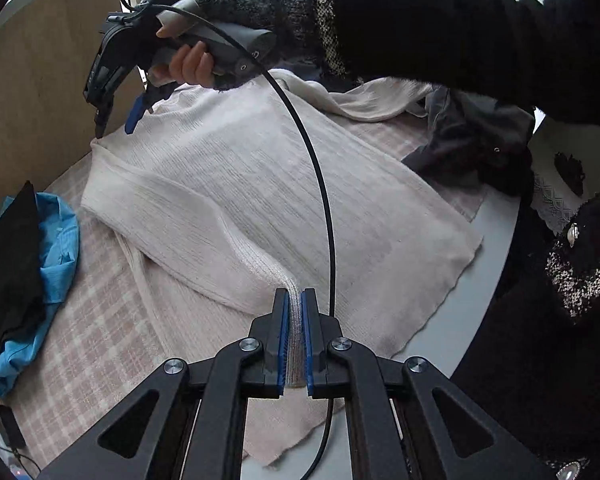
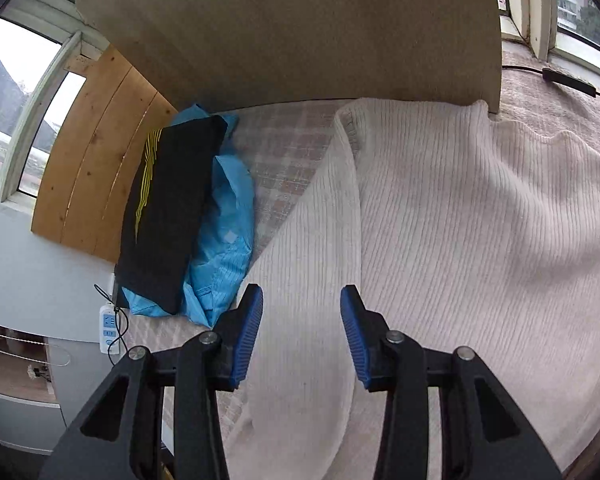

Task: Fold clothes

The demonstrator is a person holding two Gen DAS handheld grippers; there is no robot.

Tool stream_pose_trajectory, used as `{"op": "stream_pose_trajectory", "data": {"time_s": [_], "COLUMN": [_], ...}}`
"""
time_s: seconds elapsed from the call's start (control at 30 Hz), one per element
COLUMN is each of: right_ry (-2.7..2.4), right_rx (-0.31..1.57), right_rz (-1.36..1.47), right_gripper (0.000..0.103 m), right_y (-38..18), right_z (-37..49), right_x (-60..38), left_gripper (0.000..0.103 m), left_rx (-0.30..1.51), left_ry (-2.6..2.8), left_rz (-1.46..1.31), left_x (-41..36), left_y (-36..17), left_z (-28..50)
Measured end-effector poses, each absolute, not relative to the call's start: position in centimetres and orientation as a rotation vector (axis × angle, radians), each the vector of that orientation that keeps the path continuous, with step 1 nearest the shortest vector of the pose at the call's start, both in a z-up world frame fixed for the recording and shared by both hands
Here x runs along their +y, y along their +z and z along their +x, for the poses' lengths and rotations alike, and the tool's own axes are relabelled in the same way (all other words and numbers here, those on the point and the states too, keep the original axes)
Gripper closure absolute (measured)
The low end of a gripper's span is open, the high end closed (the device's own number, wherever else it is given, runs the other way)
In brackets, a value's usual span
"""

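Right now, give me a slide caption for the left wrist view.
Left tongs shut on cream sweater's ribbed cuff; right tongs hover open above its far corner.

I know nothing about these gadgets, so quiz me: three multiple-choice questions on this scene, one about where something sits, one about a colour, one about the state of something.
1. Where does the black folded garment lie?
A. On the blue garment
B. On the cream sweater
C. On the floor

2. What colour are the gripper pads?
A. Red
B. Blue
C. Green

3. What is the left gripper doing?
A. Standing open and empty
B. Clamped on the sweater's ribbed cuff
C. Clamped on the black cable

Answers:
1 A, the black piece rests atop the blue one beside the sweater.
2 B, both wrist views show blue ribbed pads.
3 B, the cuff is pinched between its pads, while the right gripper stands open above the sweater.
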State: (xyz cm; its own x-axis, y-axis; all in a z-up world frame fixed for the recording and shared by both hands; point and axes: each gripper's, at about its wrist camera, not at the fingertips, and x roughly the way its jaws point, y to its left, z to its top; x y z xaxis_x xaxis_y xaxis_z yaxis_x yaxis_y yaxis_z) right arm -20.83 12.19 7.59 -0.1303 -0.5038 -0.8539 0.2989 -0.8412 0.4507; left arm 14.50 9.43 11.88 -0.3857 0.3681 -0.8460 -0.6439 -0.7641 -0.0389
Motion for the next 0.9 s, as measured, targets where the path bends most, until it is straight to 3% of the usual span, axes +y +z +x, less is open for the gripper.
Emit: {"op": "stream_pose_trajectory", "data": {"time_s": [0.1,0.2,0.3,0.33,0.6,0.73,0.77,0.8,0.9], "right_ry": [-2.05,-1.978,-2.03,-2.069,-1.922,-1.936,-1.953,-1.958,-1.969], "right_rx": [-0.127,-0.171,-0.066,-0.007,0.233,0.564,0.64,0.642,0.462], "right_rz": [1.684,1.735,1.752,1.716,1.484,1.529,1.533,1.54,1.58], "right_gripper": [0.063,0.063,0.063,0.063,0.058,0.058,0.067,0.085,0.093], "right_y": [5.5,3.2,2.8,3.6,7.7,5.0,4.5,4.4,5.5], "right_z": [-21.9,-22.6,-22.3,-21.9,-16.7,-14.9,-14.7,-14.9,-16.3], "right_x": [11.4,11.1,10.4,10.1,4.0,0.6,0.4,0.8,3.8], "left_gripper": [0.098,0.097,0.078,0.064,0.067,0.067,0.067,0.067,0.067], "left_rx": [0.38,0.363,0.25,0.216,-0.117,-0.165,-0.166,-0.152,-0.074], "left_ry": [2.218,2.208,2.143,2.151,2.334,2.344,2.345,2.355,2.405], "left_rz": [-1.223,-1.238,-1.276,-1.284,-1.427,-1.444,-1.441,-1.439,-1.434], "left_x": [8.6,8.2,7.8,7.5,0.9,0.6,0.8,1.1,1.8], "left_y": [12.6,13.2,13.2,13.1,9.9,8.1,7.7,7.4,6.4], "left_z": [14.8,15.4,15.7,15.6,11.8,9.9,9.4,8.9,7.1]}}
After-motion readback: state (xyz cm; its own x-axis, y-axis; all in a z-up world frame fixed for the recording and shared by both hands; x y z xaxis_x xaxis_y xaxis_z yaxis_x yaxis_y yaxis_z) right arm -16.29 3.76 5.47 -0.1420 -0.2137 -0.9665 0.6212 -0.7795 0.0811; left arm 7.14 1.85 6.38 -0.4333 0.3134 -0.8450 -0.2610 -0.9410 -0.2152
